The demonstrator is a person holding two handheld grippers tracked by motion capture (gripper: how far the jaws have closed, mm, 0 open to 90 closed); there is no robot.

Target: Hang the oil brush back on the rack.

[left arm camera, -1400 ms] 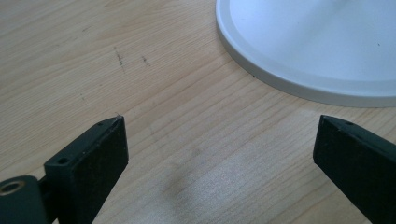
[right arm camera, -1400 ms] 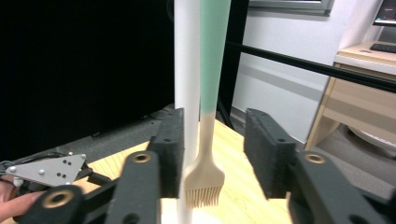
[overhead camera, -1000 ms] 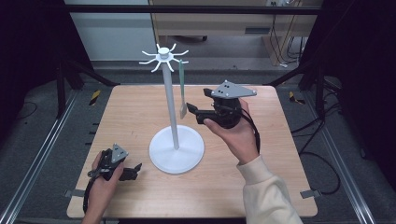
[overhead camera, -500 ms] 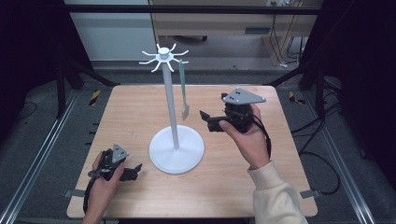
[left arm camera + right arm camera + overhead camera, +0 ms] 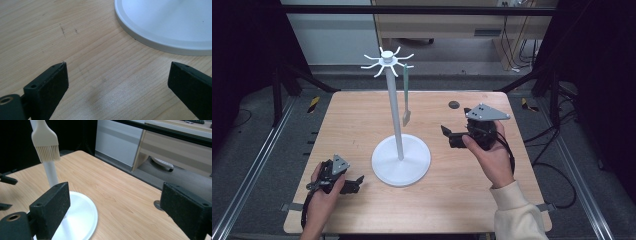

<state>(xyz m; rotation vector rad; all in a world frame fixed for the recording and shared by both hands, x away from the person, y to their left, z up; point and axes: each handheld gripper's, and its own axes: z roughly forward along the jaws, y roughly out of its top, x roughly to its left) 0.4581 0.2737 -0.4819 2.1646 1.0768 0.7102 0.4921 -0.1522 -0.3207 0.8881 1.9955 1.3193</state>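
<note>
A white hook stand [image 5: 396,115] rises from its round base [image 5: 401,160] at the table's middle. A pale brush [image 5: 406,102] hangs from one top hook, bristles down, beside the pole. My right gripper [image 5: 449,136] hovers right of the base, pointing left at it. Its jaws have just been opening and are open with nothing between them. In the right gripper view the brush head [image 5: 46,145] and pole [image 5: 51,173] sit beyond my right gripper [image 5: 115,207]. My left gripper [image 5: 355,184] rests at the front left, open and empty, and the left gripper [image 5: 117,82] faces the base rim [image 5: 160,42].
The wooden table [image 5: 472,200] has a small dark round hole [image 5: 454,104] at the back right, the same hole [image 5: 157,205] lying near my right jaw. Black frame posts stand at the back corners, with grey floor beyond every edge.
My right gripper has drawn away from the hanging brush, moving right, toward the front and lower. The brush stays on its hook. The left hand has not moved.
</note>
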